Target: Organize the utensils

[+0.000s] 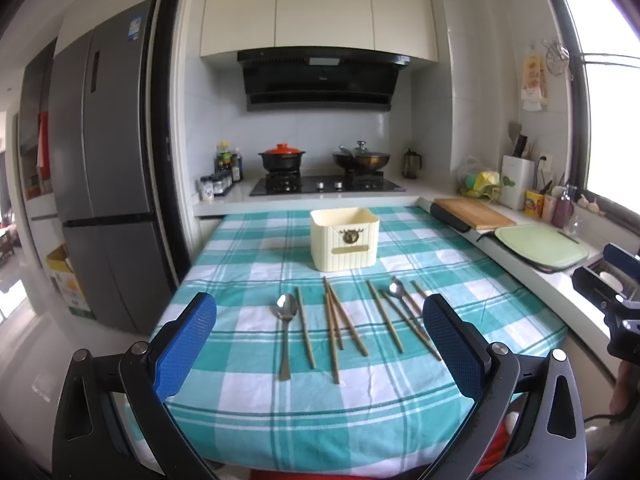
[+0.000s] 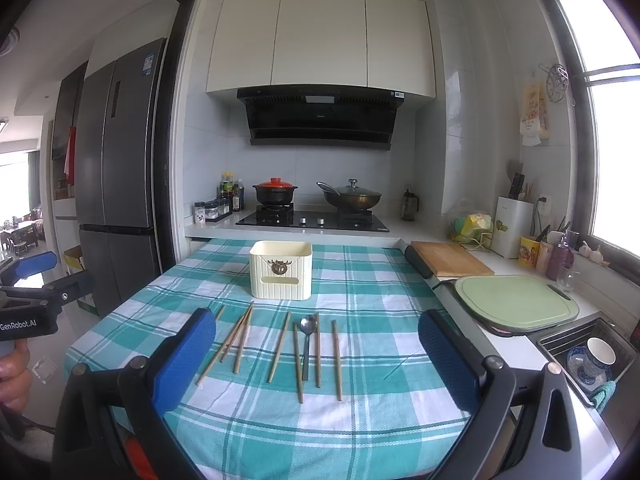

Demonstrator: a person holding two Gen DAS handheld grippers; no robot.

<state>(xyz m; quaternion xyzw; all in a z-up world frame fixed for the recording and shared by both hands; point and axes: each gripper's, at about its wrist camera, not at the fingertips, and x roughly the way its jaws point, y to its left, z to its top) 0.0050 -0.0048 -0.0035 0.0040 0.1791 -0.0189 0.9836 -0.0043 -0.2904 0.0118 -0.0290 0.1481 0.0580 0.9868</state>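
On the teal checked tablecloth (image 1: 248,404) several wooden chopsticks (image 1: 347,326) lie in a loose row, with two metal spoons among them. One spoon (image 1: 285,322) lies at the left, the other spoon (image 1: 398,293) at the right among the chopsticks. Behind them stands an empty cream utensil box (image 1: 344,240). My left gripper (image 1: 320,301) hovers open above the near side of the row, nothing between its blue pads. My right gripper (image 2: 317,317) is open too, over the chopsticks (image 2: 280,346) and a spoon (image 2: 307,340), in front of the box (image 2: 281,270). Its left finger hides the row's left end.
A counter runs along the right with a wooden board (image 2: 450,264), a green board (image 2: 516,300) and a sink (image 2: 588,354) holding dishes. Behind the table is a stove (image 1: 326,186) with two pots. A refrigerator (image 1: 108,160) stands at the left.
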